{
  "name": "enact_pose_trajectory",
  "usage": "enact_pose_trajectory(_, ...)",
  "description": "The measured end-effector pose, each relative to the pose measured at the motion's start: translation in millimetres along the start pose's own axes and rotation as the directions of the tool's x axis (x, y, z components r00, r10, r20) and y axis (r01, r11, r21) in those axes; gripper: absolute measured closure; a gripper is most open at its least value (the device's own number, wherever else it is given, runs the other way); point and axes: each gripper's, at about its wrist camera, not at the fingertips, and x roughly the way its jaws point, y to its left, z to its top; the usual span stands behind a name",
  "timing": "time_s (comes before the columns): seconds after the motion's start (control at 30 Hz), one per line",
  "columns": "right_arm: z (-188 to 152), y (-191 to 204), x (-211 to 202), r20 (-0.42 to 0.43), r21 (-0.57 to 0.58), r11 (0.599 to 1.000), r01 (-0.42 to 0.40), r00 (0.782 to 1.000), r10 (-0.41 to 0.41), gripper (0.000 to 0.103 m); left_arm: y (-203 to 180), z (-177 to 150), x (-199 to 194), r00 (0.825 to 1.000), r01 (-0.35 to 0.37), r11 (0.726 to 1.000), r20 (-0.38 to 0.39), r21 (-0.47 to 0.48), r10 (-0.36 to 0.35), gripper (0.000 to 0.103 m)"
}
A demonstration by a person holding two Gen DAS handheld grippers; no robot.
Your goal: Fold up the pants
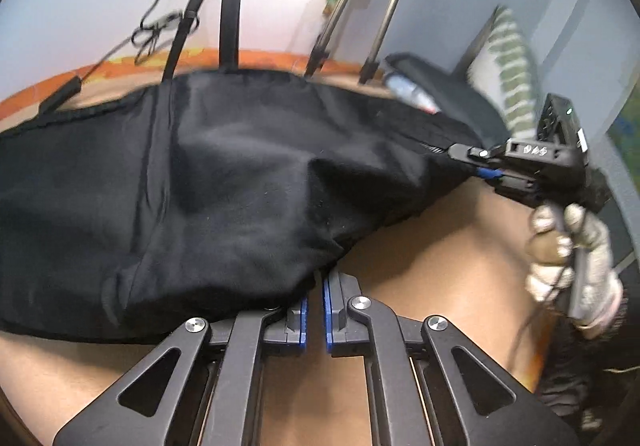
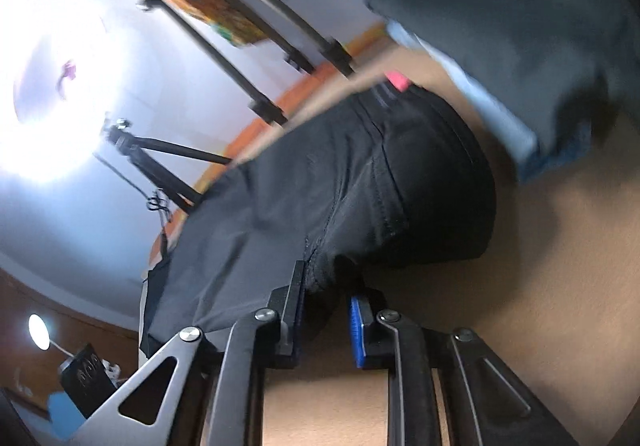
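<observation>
so the black pants [image 1: 208, 182] lie lengthwise across the counter [image 1: 440, 246]; left gripper [image 1: 315, 310] fingers pinched on the near edge; right gripper [image 2: 326, 310] clamps a bunched fold at the far end

The black pants [image 1: 224, 182] lay spread lengthwise across the tan surface [image 1: 448, 246], the fabric matte, soft and loosely rumpled, with a raised fold running through the middle. One long seam ran down the cloth, and stitched seams with a curved panel showed at the bunched end in the right wrist view. The near edge was lifted and gathered rather than flat, while the far edge reached close to the surface's orange rim.
</observation>
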Motion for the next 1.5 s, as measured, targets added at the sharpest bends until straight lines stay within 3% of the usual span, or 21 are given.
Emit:
enact_pose_trajectory(0.13, 9, 33, -19, 0.061, -0.17, 0.985, 0.042, 0.998, -0.032, 0.089, 9, 15, -21, 0.987, 0.142, 0.985, -0.06, -0.094, -0.148, 0.099)
enact_pose_trajectory(0.2, 10, 43, -22, 0.094, -0.253, 0.963, 0.09, 0.993, -0.068, 0.089, 15, 11, -21, 0.982, 0.152, 0.978, -0.094, -0.14, -0.166, 0.1)
enact_pose_trajectory(0.33, 1, 35, -6, 0.085, -0.3, 0.935, 0.188, 0.982, -0.17, 0.09, 20, -17, -12, 0.975, 0.092, 0.985, -0.188, -0.146, -0.119, 0.1)
enact_pose_trajectory(0.4, -7, 27, 5, 0.064, -0.324, 0.919, 0.226, 0.974, -0.217, 0.09, 21, -26, -19, 0.975, 0.079, 0.986, -0.195, -0.146, -0.107, 0.1)
enact_pose_trajectory(0.53, -11, 13, 13, 0.032, -0.296, 0.93, 0.218, 0.975, -0.218, 0.09, 13, -15, -49, 0.993, -0.027, 0.999, -0.114, -0.025, 0.024, 0.1)
enact_pose_trajectory(0.63, -8, 21, 10, 0.053, -0.318, 0.922, 0.222, 0.975, -0.217, 0.09, 0, 5, -53, 0.992, -0.11, 0.991, -0.052, 0.078, 0.114, 0.099)
enact_pose_trajectory(0.77, -3, 26, 7, 0.073, -0.33, 0.916, 0.228, 0.974, -0.217, 0.09, -1, 19, -18, 0.99, -0.126, 0.985, -0.049, 0.122, 0.133, 0.099)
enact_pose_trajectory(0.9, -9, 20, 12, 0.049, -0.338, 0.909, 0.245, 0.969, -0.242, 0.09, -2, 11, 28, 0.975, -0.159, 0.972, -0.129, 0.174, 0.182, 0.099)
enact_pose_trajectory(0.97, -11, 15, 15, 0.021, -0.341, 0.908, 0.245, 0.967, -0.253, 0.089, 1, 5, 44, 0.961, -0.184, 0.966, -0.171, 0.184, 0.216, 0.099)
enact_pose_trajectory(1.13, -11, 9, 6, -0.008, -0.325, 0.919, 0.225, 0.971, -0.24, 0.085, 6, 14, 31, 0.974, -0.174, 0.973, -0.119, 0.153, 0.193, 0.098)
enact_pose_trajectory(1.27, -13, 5, -14, -0.013, -0.291, 0.934, 0.209, 0.975, -0.223, 0.069, 13, 32, 23, 0.969, -0.233, 0.963, -0.048, 0.138, 0.242, 0.087)
enact_pose_trajectory(1.5, -18, 16, -50, 0.032, -0.327, 0.928, 0.181, 0.983, -0.18, 0.068, 19, 47, 66, 0.95, -0.296, 0.945, -0.061, 0.141, 0.306, 0.087)
